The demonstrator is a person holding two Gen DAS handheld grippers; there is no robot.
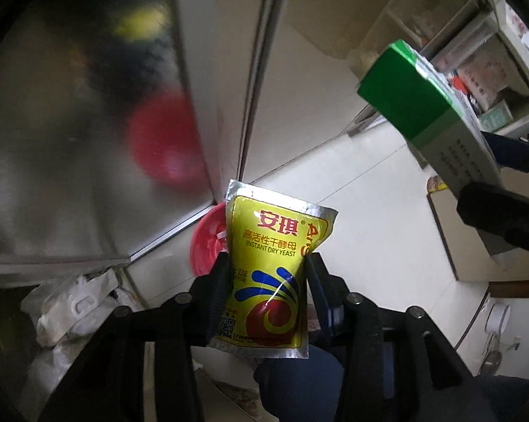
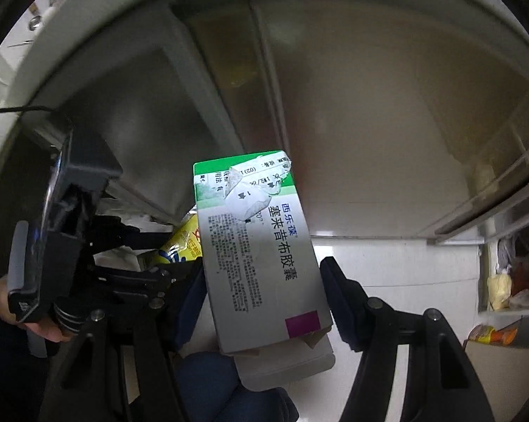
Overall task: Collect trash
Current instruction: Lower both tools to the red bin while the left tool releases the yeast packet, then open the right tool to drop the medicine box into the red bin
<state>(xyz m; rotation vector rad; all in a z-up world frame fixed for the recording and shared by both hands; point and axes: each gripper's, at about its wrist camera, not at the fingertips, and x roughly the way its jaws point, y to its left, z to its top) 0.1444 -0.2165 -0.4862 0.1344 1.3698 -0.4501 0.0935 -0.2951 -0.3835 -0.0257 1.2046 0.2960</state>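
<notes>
My left gripper (image 1: 266, 267) is shut on a yellow instant dry yeast packet (image 1: 268, 274) and holds it upright in the air. The packet also shows in the right wrist view (image 2: 181, 246), behind the box. My right gripper (image 2: 262, 281) is shut on a green and grey medicine box (image 2: 260, 256), tilted, with a torn label at its top. In the left wrist view the box (image 1: 429, 112) sits at the upper right, held by the right gripper's fingers (image 1: 500, 218).
A red round lid (image 1: 208, 242) lies on the white tiled floor (image 1: 369, 218) behind the packet. White plastic bags (image 1: 71, 309) lie at lower left. A frosted glass door (image 1: 88, 140) stands left. Shelves with items (image 1: 482, 81) are at upper right. An orange wrapper (image 2: 492, 334) lies right.
</notes>
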